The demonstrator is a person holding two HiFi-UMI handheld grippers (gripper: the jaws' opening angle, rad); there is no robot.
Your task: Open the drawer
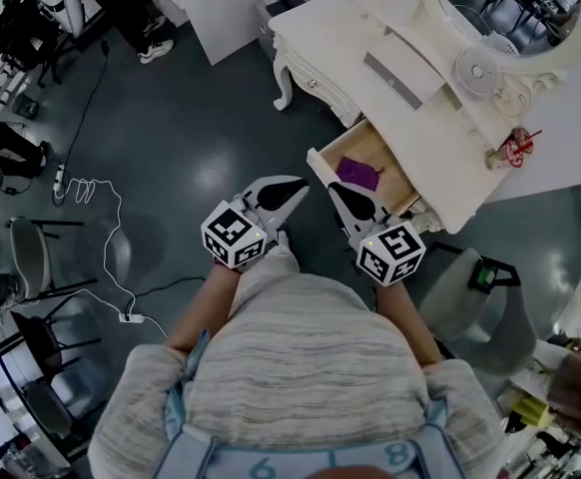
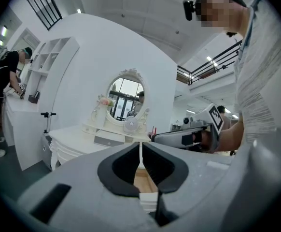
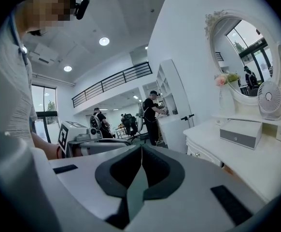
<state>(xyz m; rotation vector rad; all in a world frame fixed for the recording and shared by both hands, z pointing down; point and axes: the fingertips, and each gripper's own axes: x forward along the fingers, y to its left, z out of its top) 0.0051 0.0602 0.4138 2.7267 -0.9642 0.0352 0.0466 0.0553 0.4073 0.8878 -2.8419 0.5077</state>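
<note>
Looking down in the head view, I see the drawer [image 1: 370, 158] standing open from the white dressing table [image 1: 340, 28], its wooden bottom carrying a purple item [image 1: 357, 174]. Neither gripper view shows that item; the left gripper view shows only a strip of wood behind my fingers. On the left gripper [image 1: 298, 188] and right gripper [image 1: 334, 188] the fingers are pressed together, holding nothing. The drawer front sits at the right tips, contact unclear; the left tips are just beside it.

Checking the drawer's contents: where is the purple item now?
Head view, right of centre: the purple item lies inside the open drawer of the white dresser, just ahead of the right gripper.
</note>
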